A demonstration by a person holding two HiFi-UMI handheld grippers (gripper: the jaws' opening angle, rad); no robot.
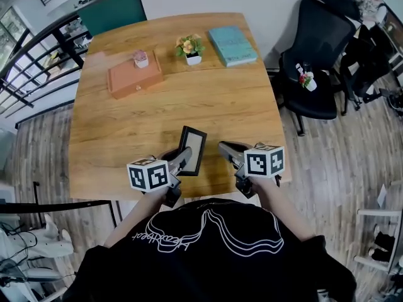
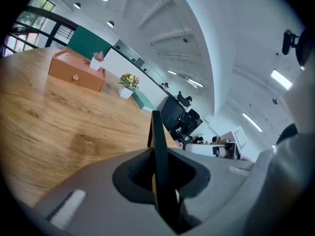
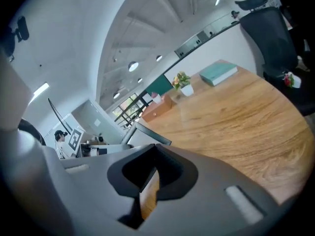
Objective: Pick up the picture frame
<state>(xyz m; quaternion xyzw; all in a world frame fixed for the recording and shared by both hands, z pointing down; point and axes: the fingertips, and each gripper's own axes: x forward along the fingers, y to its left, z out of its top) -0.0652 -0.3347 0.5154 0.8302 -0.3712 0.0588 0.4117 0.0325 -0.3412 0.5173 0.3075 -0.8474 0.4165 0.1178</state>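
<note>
We are standing at the near edge of a broad wooden table, with a black office chair off to its right. An orange drawer box and a teal book are lying at the far side, well apart from our work. The picture frame is sitting close to us near the front edge, standing on end and tilted. Whether its lower corner is clear of the wood we cannot tell. The left gripper is pinching the frame by its lower edge, and its own view is showing the dark border running edge-on straight between the jaws. The right gripper is hovering just beside the frame with its jaws pressed together and nothing between them. To do the lift well, we judge that we are needing steady pressure on that thin rim and a straight upward pull. A one-edge hold is likely letting the frame swing or slip. Farther off, a small flower pot and a tiny pink plant on the box are standing out of the way.
</note>
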